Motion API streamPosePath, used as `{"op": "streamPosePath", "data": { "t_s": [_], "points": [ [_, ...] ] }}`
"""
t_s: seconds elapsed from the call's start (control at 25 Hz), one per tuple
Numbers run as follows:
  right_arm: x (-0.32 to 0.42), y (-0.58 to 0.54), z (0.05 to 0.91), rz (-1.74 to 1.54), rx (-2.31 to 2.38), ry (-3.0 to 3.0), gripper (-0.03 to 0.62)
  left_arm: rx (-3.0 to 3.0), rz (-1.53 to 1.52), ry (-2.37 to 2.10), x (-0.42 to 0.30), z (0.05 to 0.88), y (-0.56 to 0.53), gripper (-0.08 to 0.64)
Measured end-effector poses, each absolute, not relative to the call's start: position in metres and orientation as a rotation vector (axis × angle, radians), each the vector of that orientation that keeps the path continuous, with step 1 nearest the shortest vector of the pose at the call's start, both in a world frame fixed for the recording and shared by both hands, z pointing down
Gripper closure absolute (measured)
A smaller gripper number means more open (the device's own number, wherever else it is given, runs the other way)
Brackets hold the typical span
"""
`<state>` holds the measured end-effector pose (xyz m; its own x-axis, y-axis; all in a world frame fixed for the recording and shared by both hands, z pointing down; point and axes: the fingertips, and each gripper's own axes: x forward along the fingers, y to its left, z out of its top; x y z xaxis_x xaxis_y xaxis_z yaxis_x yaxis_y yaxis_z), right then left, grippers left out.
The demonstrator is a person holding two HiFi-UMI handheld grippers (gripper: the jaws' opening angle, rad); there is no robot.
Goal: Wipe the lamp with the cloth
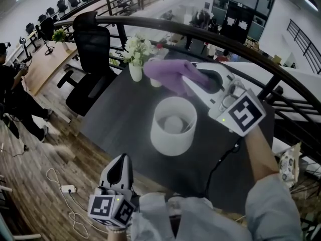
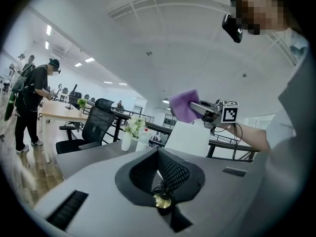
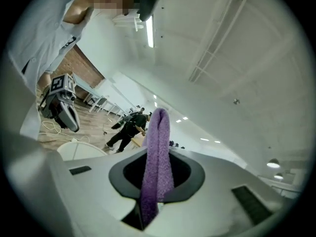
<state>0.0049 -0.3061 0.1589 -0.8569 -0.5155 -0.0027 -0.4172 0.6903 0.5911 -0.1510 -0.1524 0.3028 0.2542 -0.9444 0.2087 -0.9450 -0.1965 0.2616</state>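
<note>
The lamp [image 1: 173, 127], a smooth white cylinder, stood upright on the dark surface [image 1: 118, 119], its open top facing up. Just beyond it hung the cloth [image 1: 168, 72], a fuzzy purple fold lying lengthwise along the right gripper [image 1: 188, 78], whose fingers [image 3: 186, 176] were pinched tight on it. The left gripper [image 1: 120, 165] hovered off the surface's near edge, its mesh-padded fingers [image 2: 175, 172] pressed together and empty.

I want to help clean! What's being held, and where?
The right gripper pinches the folded purple cloth between its jaws, with the fold poking out ahead. The left gripper is shut and holds nothing.
</note>
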Motion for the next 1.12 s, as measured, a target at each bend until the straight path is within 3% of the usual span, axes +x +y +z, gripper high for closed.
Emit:
{"op": "streamPosePath", "data": {
  "t_s": [0.48, 1.12],
  "points": [
    [0.005, -0.326, 0.233, -0.545, 0.448, -2.842, 0.543, 2.154, 0.061, -1.759, -0.144, 0.314, -0.146, 0.548],
    [0.045, -0.308, 0.32, -0.234, 0.558, -2.842, 0.543, 2.182, 0.136, -1.664, -0.115, 0.33, -0.156, 0.548]
  ]
}}
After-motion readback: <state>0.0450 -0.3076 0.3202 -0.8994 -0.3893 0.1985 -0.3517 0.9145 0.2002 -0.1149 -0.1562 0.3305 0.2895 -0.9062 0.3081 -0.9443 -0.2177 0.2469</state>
